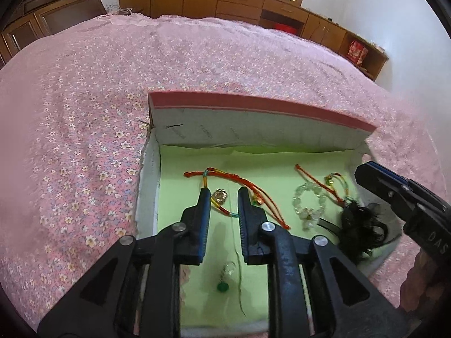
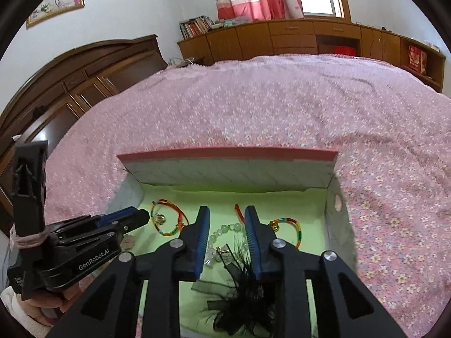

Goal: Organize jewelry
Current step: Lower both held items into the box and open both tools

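Note:
An open box with a light green lining (image 1: 194, 225) lies on the bed, its lid (image 1: 253, 124) standing up at the back. In it lie a red and rainbow cord bracelet with a gold charm (image 1: 220, 195), a clear bead bracelet (image 1: 308, 200), a second cord bracelet (image 1: 332, 183), a black feather hair piece (image 1: 360, 225) and a green bead pendant (image 1: 222, 286). My left gripper (image 1: 224, 197) is open over the first cord bracelet, its fingers either side of the charm. My right gripper (image 2: 227, 217) is open above the bead bracelet (image 2: 225, 232) and the feather piece (image 2: 242, 307).
The box rests on a pink flowered bedspread (image 1: 98, 98). A dark wooden headboard (image 2: 70, 84) is at the left and wooden cabinets (image 2: 296, 36) line the far wall. The right gripper shows at the box's right edge in the left wrist view (image 1: 366, 174).

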`<state>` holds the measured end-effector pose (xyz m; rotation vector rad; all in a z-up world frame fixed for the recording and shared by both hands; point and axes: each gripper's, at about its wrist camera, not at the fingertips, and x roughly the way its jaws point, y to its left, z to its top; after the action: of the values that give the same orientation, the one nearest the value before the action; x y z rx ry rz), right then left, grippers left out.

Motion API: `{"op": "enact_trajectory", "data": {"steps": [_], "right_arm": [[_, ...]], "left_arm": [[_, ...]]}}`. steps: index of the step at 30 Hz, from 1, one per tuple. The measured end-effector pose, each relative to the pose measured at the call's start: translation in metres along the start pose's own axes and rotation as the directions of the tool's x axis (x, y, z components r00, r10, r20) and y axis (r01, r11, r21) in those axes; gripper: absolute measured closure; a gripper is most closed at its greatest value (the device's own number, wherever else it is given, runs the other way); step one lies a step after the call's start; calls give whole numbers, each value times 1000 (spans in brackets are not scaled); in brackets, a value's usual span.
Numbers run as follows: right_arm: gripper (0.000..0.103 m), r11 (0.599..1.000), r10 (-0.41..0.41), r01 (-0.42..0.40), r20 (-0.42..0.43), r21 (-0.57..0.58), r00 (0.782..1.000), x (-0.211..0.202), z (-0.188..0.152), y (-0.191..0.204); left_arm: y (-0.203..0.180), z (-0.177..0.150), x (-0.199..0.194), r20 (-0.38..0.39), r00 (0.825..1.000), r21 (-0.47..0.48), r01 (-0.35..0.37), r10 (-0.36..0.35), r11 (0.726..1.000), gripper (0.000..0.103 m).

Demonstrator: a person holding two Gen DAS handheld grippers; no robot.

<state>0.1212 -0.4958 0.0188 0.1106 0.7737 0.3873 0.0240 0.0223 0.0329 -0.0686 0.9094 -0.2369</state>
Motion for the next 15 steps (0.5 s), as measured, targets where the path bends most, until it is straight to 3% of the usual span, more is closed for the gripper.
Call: {"op": "enact_trajectory", "data": {"steps": [15], "right_arm": [[75, 1000, -16, 17, 41, -18, 999, -65, -28, 5]], "left_arm": [[-12, -33, -60, 39, 999, 29, 35, -36, 999, 89]]}}
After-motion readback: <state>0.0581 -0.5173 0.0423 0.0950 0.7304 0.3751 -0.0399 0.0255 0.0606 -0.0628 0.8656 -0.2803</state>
